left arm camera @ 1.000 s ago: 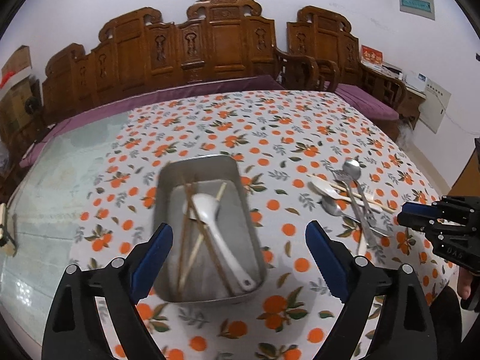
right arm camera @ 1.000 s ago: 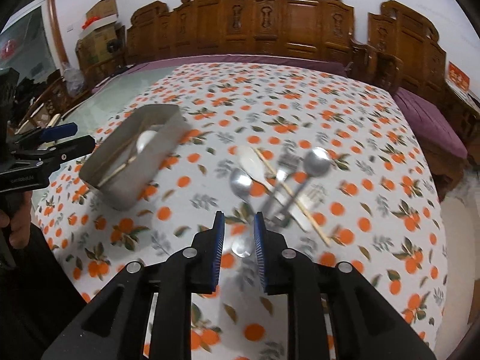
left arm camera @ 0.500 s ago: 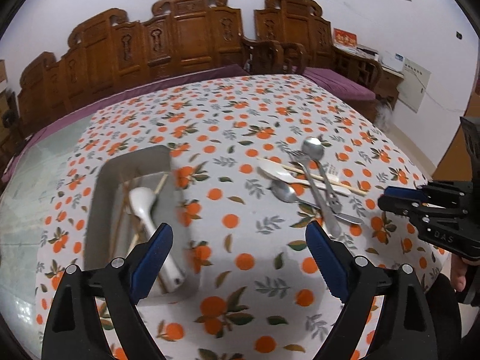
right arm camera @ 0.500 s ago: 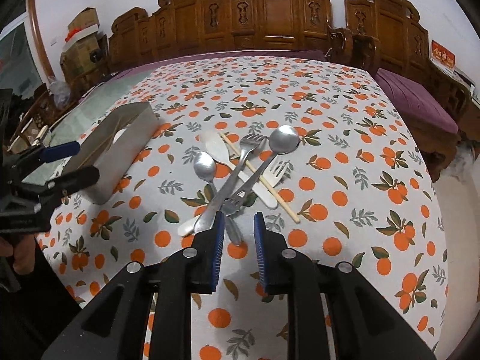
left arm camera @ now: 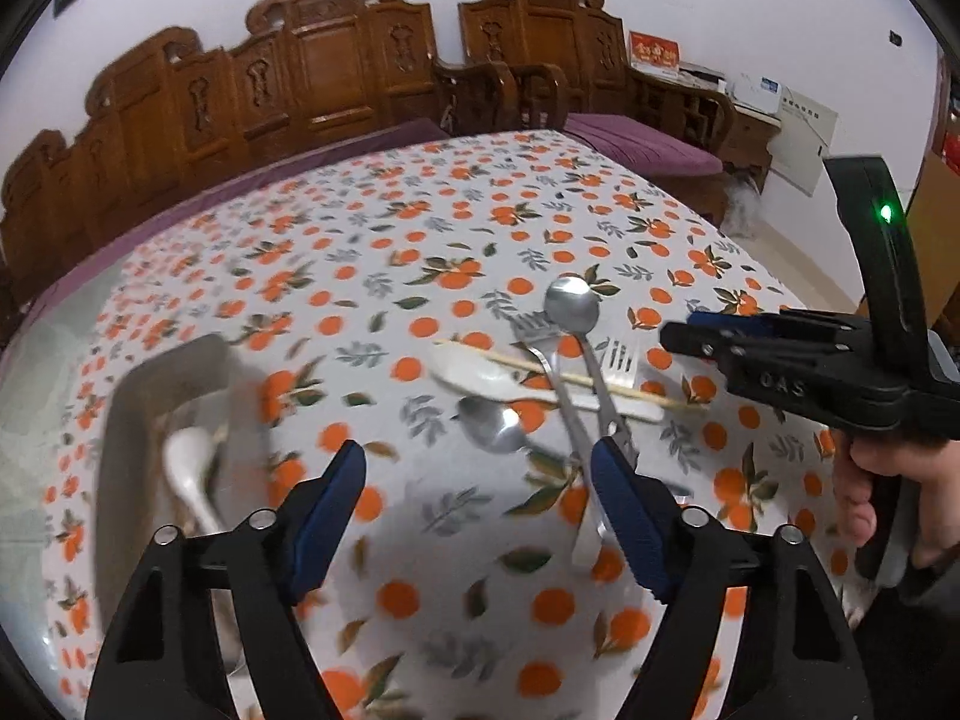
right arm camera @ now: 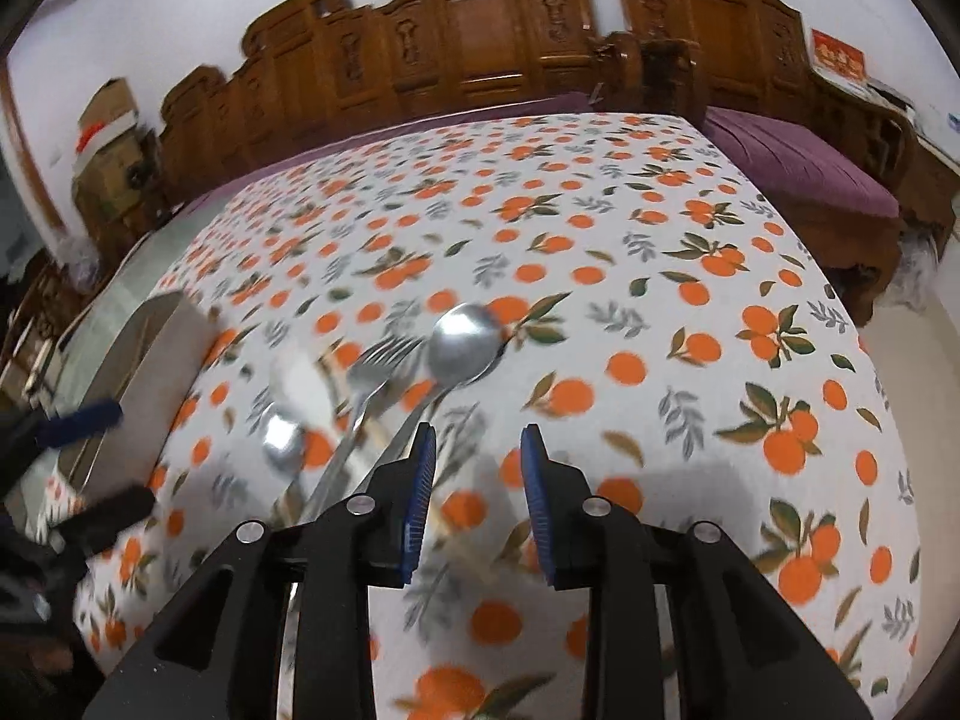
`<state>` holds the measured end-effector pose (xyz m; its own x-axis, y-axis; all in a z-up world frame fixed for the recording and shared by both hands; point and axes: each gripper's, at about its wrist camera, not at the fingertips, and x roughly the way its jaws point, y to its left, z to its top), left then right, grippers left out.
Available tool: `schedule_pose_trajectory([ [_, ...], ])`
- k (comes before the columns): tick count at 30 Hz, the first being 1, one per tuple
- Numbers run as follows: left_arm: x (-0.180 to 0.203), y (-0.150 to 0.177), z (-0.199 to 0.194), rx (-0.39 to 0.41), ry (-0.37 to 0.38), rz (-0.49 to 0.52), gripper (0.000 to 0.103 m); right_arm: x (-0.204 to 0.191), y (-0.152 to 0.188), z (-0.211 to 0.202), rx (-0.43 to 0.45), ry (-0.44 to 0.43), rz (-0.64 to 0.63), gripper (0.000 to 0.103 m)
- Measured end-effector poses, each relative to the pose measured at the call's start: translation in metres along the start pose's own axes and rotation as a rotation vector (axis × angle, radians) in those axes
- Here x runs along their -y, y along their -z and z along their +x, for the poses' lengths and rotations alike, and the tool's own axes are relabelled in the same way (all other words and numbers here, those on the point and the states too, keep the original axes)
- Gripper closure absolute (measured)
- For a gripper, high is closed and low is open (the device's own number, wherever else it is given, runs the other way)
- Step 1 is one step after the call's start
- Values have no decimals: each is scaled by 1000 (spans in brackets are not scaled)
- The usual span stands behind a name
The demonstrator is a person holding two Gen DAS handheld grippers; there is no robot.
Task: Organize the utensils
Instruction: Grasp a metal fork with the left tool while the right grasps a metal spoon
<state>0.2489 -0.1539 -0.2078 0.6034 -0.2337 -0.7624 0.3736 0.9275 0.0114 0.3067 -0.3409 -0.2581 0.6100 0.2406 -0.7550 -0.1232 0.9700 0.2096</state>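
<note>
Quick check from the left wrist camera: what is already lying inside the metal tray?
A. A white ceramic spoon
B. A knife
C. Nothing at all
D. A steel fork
A. A white ceramic spoon lies in the metal tray; the steel forks and spoons are out on the tablecloth.

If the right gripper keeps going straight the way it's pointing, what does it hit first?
Probably bare tablecloth. The right gripper is open and empty, with the big spoon just left of its line; depth is unclear.
</note>
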Motion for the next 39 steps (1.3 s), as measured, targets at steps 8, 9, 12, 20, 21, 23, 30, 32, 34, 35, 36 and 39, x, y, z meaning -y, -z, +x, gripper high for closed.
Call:
schedule_pose_trajectory([
  [8,21,-8,57,-92,81,9,72,17,2,20,-11,18,-9,71],
  [9,22,-8,62,-102,92,4,76,18,2,21,-15,21,-14,71],
  [12,23,-9,76,-116,120,-15,77,15,-2,22,-17,30,-53,71],
  [20,32,-14,90,-157,110,-1,77,-1,-8,23,-27,23,-119,71],
  [21,32,-15,90,-161,103,0,78,-3,-9,21,-20,19,-123,71],
  [23,34,-17,92,-168,100,5,89,-5,-11,19,-16,8,-126,71],
  [30,23,-17,81,-161,106,-27,96,-6,-18,16,-13,-11,-113,71],
  [32,17,-15,72,-143,119,-34,96,-6,-20,15,-8,-23,-103,71],
  [34,11,-14,62,-121,138,-41,96,-8,-20,17,-13,-13,-111,71],
  [35,8,-14,57,-110,146,-40,96,-8,-20,19,-15,-7,-111,71],
  [36,4,-13,50,-95,157,-42,96,-7,-20,21,-18,-3,-105,71],
  [39,-6,-11,32,-61,184,-44,96,-7,-22,30,-25,2,-84,71],
])
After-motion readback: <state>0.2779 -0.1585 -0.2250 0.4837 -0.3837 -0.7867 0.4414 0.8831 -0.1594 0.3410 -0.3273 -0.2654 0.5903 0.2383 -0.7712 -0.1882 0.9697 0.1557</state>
